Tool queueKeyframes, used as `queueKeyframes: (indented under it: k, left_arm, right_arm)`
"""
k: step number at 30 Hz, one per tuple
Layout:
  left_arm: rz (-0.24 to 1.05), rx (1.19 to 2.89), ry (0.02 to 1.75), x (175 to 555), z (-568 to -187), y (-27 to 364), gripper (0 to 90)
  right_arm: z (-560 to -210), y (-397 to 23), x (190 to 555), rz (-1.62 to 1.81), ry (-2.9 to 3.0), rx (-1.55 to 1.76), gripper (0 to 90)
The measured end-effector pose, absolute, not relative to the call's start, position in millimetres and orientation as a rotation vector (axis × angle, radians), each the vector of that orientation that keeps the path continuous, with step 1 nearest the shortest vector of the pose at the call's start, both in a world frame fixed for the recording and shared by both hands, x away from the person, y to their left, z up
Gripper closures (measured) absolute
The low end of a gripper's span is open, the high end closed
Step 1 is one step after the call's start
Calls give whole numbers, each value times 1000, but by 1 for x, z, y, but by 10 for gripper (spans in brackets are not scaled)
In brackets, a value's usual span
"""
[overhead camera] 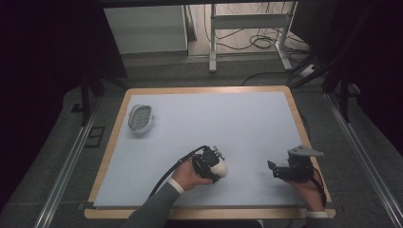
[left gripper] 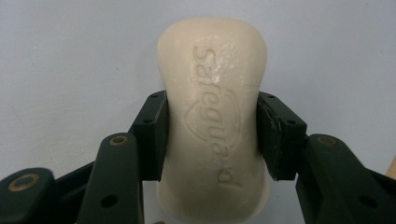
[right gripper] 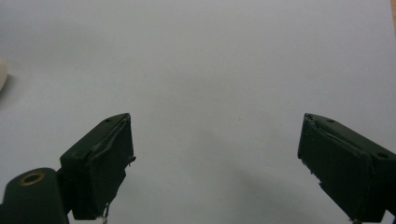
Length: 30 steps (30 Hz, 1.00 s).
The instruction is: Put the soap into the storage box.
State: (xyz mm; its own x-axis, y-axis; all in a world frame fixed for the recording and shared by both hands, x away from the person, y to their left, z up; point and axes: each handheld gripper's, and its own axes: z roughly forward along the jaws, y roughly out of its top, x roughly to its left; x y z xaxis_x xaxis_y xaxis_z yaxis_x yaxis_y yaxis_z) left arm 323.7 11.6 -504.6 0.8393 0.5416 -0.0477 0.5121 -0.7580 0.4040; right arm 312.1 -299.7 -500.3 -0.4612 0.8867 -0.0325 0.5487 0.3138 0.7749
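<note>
**Soap bar gripped in the left claw, dish waiting across the tabletop**

The left claw (left gripper: 211,140) is clamped on a cream soap bar (left gripper: 213,116), its two black pads pressing the bar's long sides near the middle; the embossed lettering faces the camera and both ends stick out past the pads. From the high view, the bar (overhead camera: 220,168) sits at the near-centre of the tabletop (overhead camera: 237,123), low against the surface; whether it is lifted clear I cannot tell. The right claw (right gripper: 215,158) stands wide apart, holding nothing, pointed at bare surface well to the right.

The step in hand looks like the pick-up of the soap. A white slotted soap dish (overhead camera: 140,118) lies at the far left, well apart from the bar. The next move likely calls for raising the bar, carrying it away and left, and lowering it level into the dish before letting go. The surface looks slick, so a firm, centred hold matters.
</note>
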Motion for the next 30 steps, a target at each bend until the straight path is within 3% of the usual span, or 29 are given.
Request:
queueKeyframes:
  k: [17, 30]
  left_arm:
    - [91, 2551, 779, 326, -488, 31, 495]
    - [111, 2499, 877, 340, -481, 61, 494]
  right_arm:
    - [-500, -302, 312, 977, 2117, 1281, 102]
    - [-501, -303, 313, 972, 2114, 1283, 102]
